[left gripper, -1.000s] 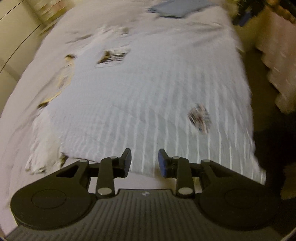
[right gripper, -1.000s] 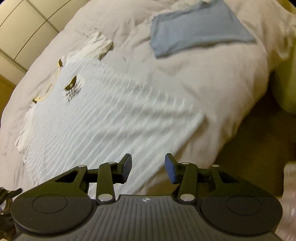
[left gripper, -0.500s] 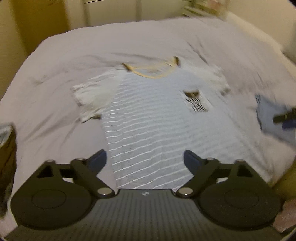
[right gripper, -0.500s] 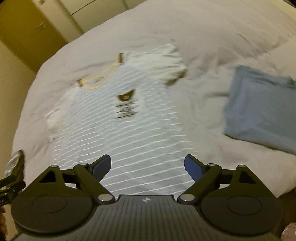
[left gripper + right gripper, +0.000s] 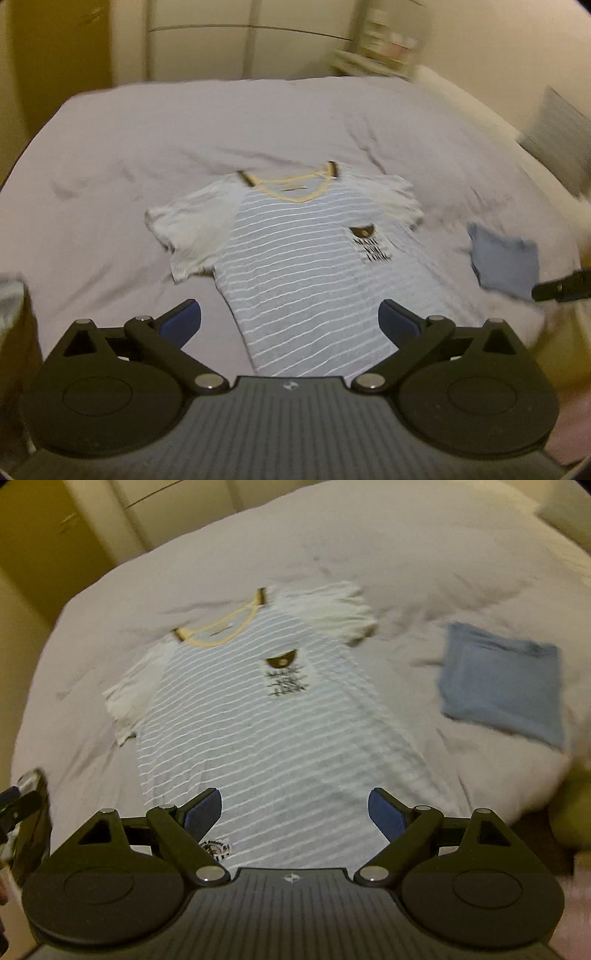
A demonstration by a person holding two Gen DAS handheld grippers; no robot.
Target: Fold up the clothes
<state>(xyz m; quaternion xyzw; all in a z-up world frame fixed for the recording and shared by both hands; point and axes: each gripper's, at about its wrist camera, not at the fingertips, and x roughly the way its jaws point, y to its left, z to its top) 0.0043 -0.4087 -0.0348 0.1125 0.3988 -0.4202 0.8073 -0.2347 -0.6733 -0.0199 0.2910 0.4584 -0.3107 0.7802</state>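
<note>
A light blue T-shirt (image 5: 314,266) (image 5: 266,731) with white stripes, white sleeves and a yellow collar lies spread flat, front up, on the bed. Its hem points toward both grippers. My left gripper (image 5: 290,321) hovers open over the hem's left part, nothing between its fingers. My right gripper (image 5: 295,810) hangs open above the hem's middle, also empty. A small patch (image 5: 216,849) on the hem shows by the right gripper's left finger. A chest print (image 5: 286,675) sits on the shirt's right side.
A folded blue garment (image 5: 502,681) (image 5: 504,264) lies on the bed (image 5: 369,546) right of the shirt. The other gripper's tip (image 5: 561,290) pokes in at the left view's right edge. Wardrobe doors (image 5: 221,48) stand beyond the bed; a pillow (image 5: 557,144) lies far right.
Both grippers have opened wide from nearly shut and pulled back from the shirt's hem. The views have swung so the whole shirt now lies ahead, collar far.
</note>
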